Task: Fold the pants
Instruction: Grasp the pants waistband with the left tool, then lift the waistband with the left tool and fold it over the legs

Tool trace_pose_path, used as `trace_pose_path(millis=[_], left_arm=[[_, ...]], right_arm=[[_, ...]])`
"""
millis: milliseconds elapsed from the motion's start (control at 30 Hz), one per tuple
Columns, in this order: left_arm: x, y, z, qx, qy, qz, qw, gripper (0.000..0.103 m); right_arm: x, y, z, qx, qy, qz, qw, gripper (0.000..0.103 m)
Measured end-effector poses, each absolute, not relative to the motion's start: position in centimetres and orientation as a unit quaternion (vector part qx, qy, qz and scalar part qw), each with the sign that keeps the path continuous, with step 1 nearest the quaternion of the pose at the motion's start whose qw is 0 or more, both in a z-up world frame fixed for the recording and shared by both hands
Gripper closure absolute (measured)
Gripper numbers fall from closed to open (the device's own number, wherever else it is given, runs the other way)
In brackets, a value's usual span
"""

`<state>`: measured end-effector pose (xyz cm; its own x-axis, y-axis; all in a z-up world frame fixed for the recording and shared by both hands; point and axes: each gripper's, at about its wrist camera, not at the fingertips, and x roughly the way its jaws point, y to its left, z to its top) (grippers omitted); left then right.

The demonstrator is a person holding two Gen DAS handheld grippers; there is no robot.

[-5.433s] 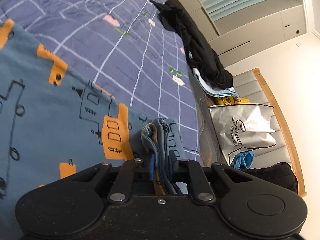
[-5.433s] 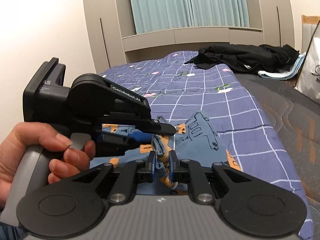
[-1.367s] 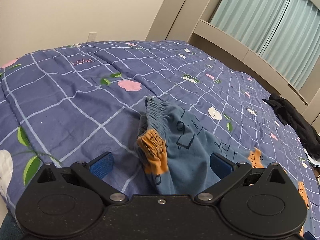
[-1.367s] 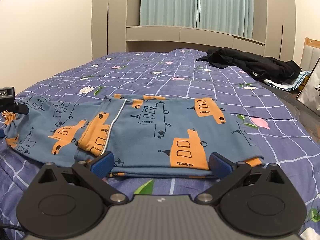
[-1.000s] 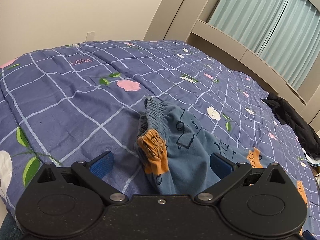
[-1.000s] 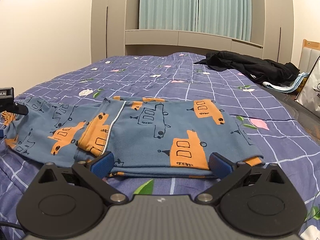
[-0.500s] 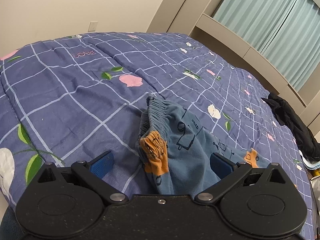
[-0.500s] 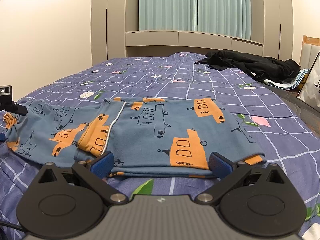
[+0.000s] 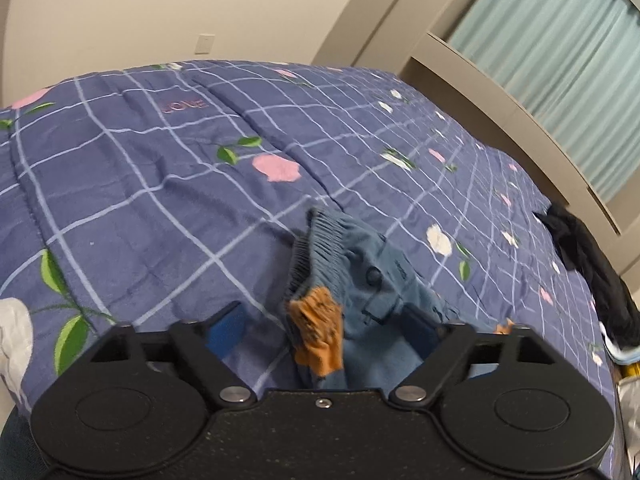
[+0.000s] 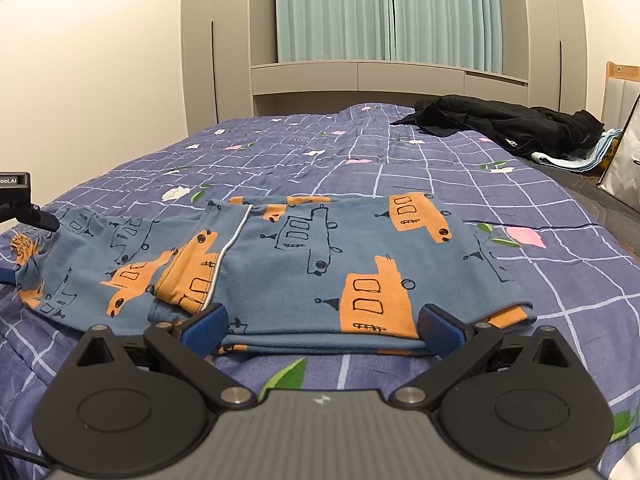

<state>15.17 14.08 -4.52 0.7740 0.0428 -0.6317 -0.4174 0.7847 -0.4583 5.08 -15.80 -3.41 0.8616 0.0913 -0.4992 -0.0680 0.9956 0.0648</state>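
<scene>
Left claw [image 9: 320,330] is closing in, jaws just narrowing around the pajama pants [image 10: 320,264] waistband without pinching yet; right claw [image 10: 322,330] is hanging wide open, empty, over the folded pants on the quilted bed [image 10: 500,208], a black jacket [image 10: 512,128] lying beyond.

You're in a home bedroom. Ahead of your tongs spreads a bed [image 10: 400,168] under a purple checked quilt, built-in wardrobes [image 10: 224,40] and teal curtains [image 10: 384,8] behind it, dark clothes [image 10: 508,124] heaped far right.
</scene>
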Motion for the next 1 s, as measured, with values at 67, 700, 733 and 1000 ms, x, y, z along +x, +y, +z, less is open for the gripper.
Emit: trace_pose_path(millis=[67, 700, 733, 1000], left_arm=[[14.9, 14.4, -4.6, -0.312, 0.305, 0.139, 0.889, 0.037], [15.8, 9.9, 2.4, -0.216, 0.257, 0.054, 0.94, 0.085], [15.8, 9.1, 3.3, -0.205, 0.25, 0.044, 0.945, 0.085], [15.4, 1.2, 8.8, -0.117, 0.205, -0.047, 0.971, 0.085]], right_arm=[[5.0, -15.8, -3.4, 0.022, 0.259, 0.041, 0.965, 0.0], [4.4, -16.9, -2.1, 0.06, 0.246, 0.04, 0.967, 0.0], [4.2, -17.0, -1.9, 0.06, 0.243, 0.039, 0.967, 0.0], [3.4, -17.8, -0.4, 0.028, 0.243, 0.027, 0.969, 0.0]])
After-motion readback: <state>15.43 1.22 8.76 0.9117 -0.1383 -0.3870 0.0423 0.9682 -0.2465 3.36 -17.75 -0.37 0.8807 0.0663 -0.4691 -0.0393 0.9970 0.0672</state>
